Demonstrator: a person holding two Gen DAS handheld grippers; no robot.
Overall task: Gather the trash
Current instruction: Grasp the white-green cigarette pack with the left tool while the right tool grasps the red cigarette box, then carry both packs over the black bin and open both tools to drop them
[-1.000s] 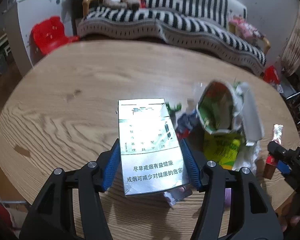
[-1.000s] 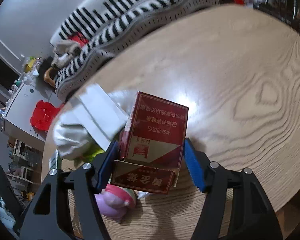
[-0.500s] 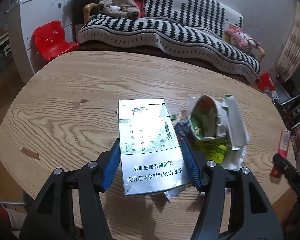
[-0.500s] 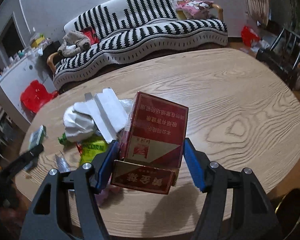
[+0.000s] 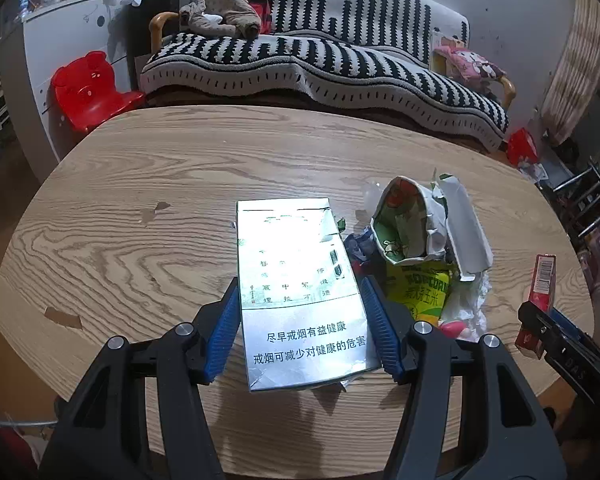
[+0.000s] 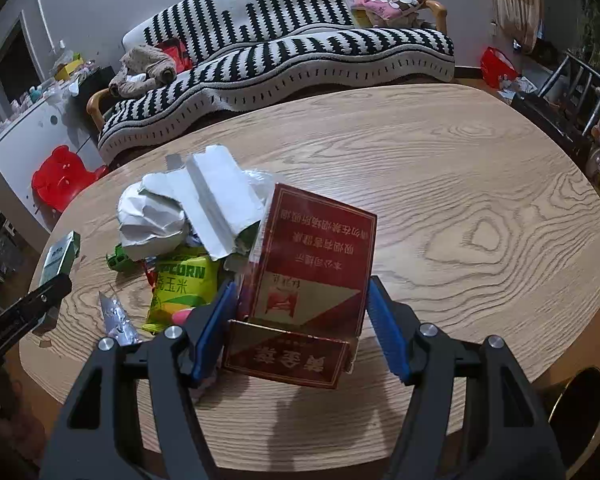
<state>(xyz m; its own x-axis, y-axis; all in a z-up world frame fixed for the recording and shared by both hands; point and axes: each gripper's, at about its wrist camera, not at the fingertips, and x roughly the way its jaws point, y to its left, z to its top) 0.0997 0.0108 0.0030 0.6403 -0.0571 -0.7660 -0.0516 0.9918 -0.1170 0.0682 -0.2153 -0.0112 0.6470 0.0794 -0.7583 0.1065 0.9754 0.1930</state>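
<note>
While the left gripper hung above the wooden bench, its blue pads pressed on both sides of a silver pack, which was held off the surface with its printed face up. Just to the right of this pack, on the bench, lay the trash pile: a crumpled carton with a green and red print, a folded white paper leaning on it, and under them a yellow popcorn bag. A small pink thing lay at the near edge of the pile, but what it was could not be told. Far right in the same view, the red pack showed edge-on in the other gripper.

In the right wrist view, the silver pack appeared at the far left, held by the dark left gripper. A bit of foil lay on the bench near it. Then came the pile with the white paper on top and the popcorn bag below. The right gripper pinched the red pack between its blue pads, just beside the pile, with the open flap toward the camera. Behind the bench stood a striped sofa.
</note>
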